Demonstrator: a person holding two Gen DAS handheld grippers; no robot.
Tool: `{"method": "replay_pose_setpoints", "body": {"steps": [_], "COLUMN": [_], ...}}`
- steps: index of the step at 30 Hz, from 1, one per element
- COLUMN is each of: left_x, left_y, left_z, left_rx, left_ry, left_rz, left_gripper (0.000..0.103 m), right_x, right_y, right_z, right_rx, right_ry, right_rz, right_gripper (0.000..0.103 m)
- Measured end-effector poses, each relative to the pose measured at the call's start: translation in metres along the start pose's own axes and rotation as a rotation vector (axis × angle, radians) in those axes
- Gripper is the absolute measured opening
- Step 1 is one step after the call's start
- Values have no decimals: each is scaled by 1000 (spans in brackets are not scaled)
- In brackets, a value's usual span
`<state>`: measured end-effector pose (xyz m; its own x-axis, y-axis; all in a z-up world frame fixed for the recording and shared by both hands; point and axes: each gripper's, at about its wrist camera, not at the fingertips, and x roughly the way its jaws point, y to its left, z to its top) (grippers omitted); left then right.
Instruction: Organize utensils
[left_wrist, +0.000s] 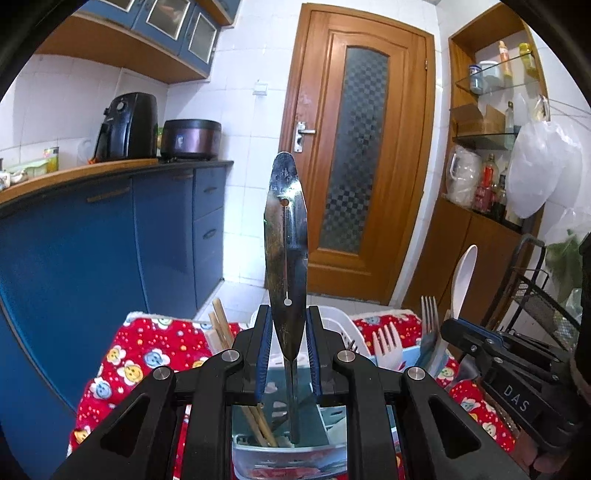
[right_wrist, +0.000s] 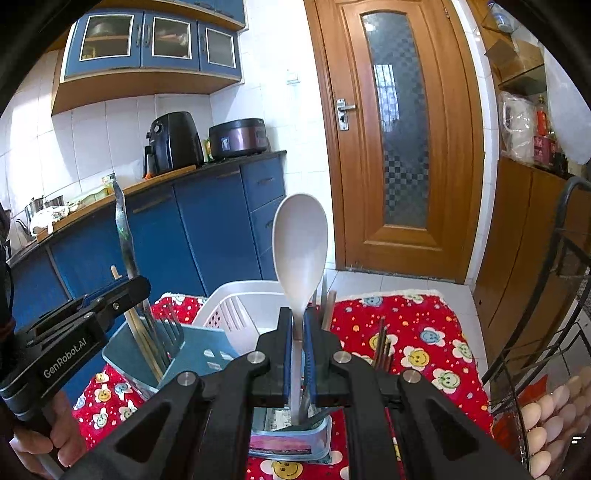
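My left gripper (left_wrist: 287, 332) is closed on a long steel spatula (left_wrist: 286, 236) that stands upright, its handle down in a clear utensil holder (left_wrist: 288, 456) with chopsticks (left_wrist: 221, 325). My right gripper (right_wrist: 298, 332) is shut on the handle of a white plastic spoon (right_wrist: 300, 247), bowl up, over another clear holder (right_wrist: 291, 443) holding forks. In the left wrist view the spoon (left_wrist: 463, 280) and right gripper (left_wrist: 480, 338) show at right, with a white fork (left_wrist: 388, 347) and a steel fork (left_wrist: 428, 314). In the right wrist view the left gripper (right_wrist: 122, 295) and spatula (right_wrist: 123, 229) show at left.
A white slotted basket (right_wrist: 229, 306) stands behind the holders on a red flower-print cloth (right_wrist: 424, 332). A black wire rack (right_wrist: 554, 295) with eggs (right_wrist: 546, 417) is at right. Blue cabinets (left_wrist: 92, 240) with appliances are at left, a wooden door (left_wrist: 351, 147) behind.
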<state>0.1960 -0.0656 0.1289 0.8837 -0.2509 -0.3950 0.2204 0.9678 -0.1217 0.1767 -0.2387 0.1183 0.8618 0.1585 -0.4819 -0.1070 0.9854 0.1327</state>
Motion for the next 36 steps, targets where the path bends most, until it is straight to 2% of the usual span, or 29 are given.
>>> {"method": "replay_pose_setpoints", "body": {"steps": [15,18,22,26,36], "left_x": [14,15,13,11,-19], "left_y": [3,3,2,2,0], "left_z": [-21,-22,-23,-22,-13], "left_rx": [-9,-7,-6,-15,-16], "left_ry": [73,81,91,105,69], "left_rz": [-4,10,4,-3,-1], "left_gripper": [19,18,19,23,27], "right_x": [12,15,13,6,-33], "right_y": [0,-2,-3,-2,8], "right_z": [-13,-14,-16,-14,-5], "right_rx": [22,38,58,66,59], "right_ry": [48,63,66,52,-16], "right_rz": [33,38,56,62,79], "right_gripper": [9,13,23,25,27]}}
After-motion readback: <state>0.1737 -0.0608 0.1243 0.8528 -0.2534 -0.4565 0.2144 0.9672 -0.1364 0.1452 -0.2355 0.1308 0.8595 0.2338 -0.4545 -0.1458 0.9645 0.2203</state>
